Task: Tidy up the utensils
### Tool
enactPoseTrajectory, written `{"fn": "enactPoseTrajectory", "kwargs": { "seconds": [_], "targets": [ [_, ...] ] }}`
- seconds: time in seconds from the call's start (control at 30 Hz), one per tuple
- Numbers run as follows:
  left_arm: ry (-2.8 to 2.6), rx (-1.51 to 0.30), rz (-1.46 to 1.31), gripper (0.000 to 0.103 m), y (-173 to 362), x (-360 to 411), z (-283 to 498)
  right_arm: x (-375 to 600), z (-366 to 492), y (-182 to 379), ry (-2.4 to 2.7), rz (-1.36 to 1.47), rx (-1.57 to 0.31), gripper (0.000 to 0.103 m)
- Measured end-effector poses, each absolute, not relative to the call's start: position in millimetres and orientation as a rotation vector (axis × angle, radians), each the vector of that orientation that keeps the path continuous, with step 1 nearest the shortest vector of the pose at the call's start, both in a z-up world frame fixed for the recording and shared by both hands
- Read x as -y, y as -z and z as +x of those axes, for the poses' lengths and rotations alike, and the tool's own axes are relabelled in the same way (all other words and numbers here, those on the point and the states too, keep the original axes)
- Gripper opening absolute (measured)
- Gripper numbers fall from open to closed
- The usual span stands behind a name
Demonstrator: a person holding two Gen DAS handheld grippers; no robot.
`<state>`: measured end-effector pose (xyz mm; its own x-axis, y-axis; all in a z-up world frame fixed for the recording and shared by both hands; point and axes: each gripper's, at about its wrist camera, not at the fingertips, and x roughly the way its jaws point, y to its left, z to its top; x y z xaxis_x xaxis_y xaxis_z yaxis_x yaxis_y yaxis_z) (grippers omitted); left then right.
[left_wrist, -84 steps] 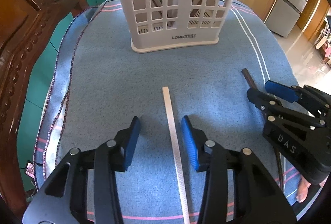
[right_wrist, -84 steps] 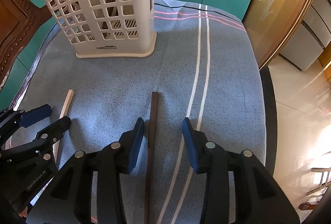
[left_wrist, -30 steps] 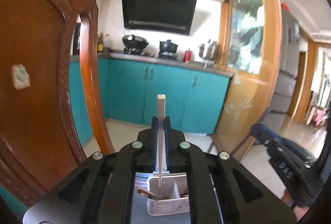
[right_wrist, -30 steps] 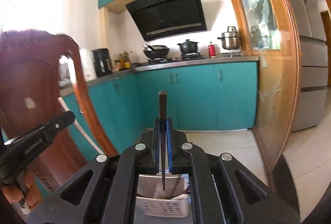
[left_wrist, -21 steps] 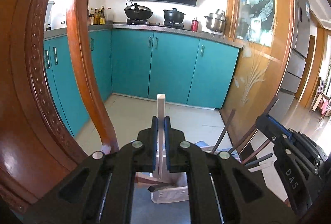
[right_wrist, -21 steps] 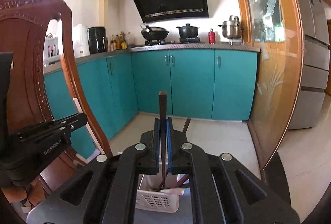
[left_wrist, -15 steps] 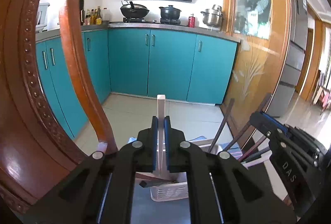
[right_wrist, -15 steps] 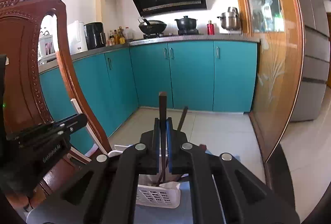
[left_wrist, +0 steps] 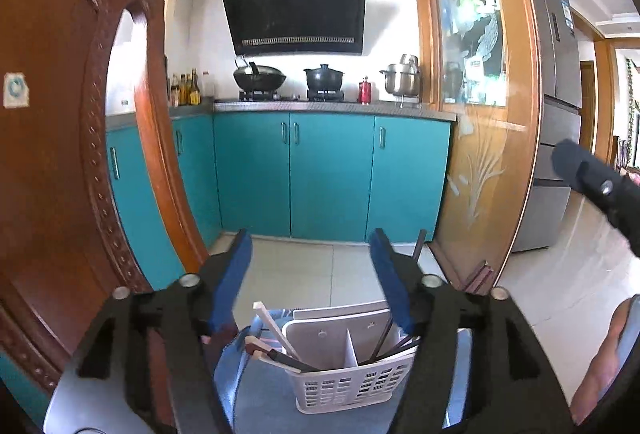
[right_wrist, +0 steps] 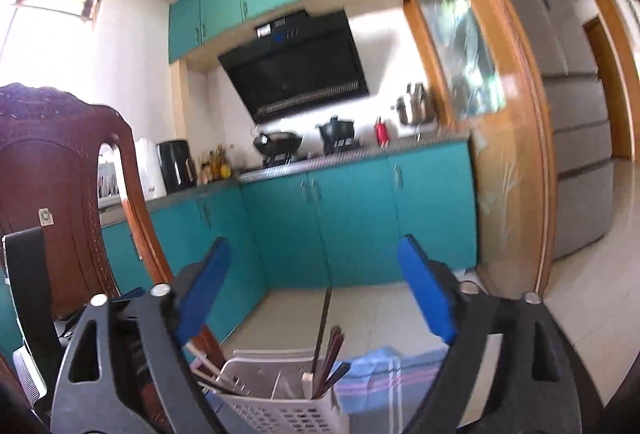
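Left gripper [left_wrist: 310,274] wide, jaws just opened, nothing between them; right gripper [right_wrist: 316,288] wide too, just opened, empty

Caddy [left_wrist: 344,382], two compartments, just below and ahead of both grippers, on blue cloth [left_wrist: 260,402]

Risk: lowering jaws may knock leaning chopsticks, tip caddy

Count, approximate: pale chopsticks [left_wrist: 276,326] about three, left compartment; dark chopsticks [right_wrist: 330,358] about four, right

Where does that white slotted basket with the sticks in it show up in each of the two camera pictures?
Left wrist view: the white basket sits low in the middle, below and between the open blue pads.
Right wrist view: the same basket is at the bottom edge, left of centre, partly cut off.
Shared landmark: the black range hood above the stove.
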<state>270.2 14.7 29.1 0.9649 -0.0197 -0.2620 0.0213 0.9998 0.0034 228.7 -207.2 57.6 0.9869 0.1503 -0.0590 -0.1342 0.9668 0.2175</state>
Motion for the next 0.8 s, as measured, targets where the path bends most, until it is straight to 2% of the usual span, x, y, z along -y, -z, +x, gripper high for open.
{"fn": "enactPoseTrajectory", "kwargs": {
  "seconds": [0.1, 0.13, 0.23, 0.4, 0.5, 0.67, 0.8],
  "targets": [
    [0.008, -0.247, 0.018, 0.077, -30.3, -12.2, 260.3, 203.3, 216.5, -62.1, -0.1, 0.165, -0.024, 0.1],
    [0.006, -0.243, 0.018, 0.083, -29.6, -12.2, 256.1, 201.8, 213.9, -64.5, -0.083, 0.151, -0.01, 0.1],
    [0.014, -0.213, 0.002, 0.091, -29.3, -13.0, 234.5, 199.8, 200.2, -68.2, -0.039, 0.103, 0.003, 0.1],
    [0.033, -0.19, 0.015, 0.099, -26.6, -14.3, 169.0, 205.0, 147.5, -65.5, 0.063, -0.014, -0.04, 0.1],
    [0.037, -0.189, 0.007, 0.099, -21.0, -17.6, 114.6, 214.5, 99.6, -41.7, 0.13, -0.043, -0.079, 0.1],
    [0.049, -0.249, 0.001, 0.099, -5.7, -21.5, 34.5, 233.3, 31.2, 1.1, 0.097, 0.091, -0.211, 0.1],
    [0.048, -0.314, 0.043, 0.099, 6.8, -22.3, -8.2, 224.2, -10.4, 8.6, 0.078, 0.059, -0.265, 0.1]
  ]
}}
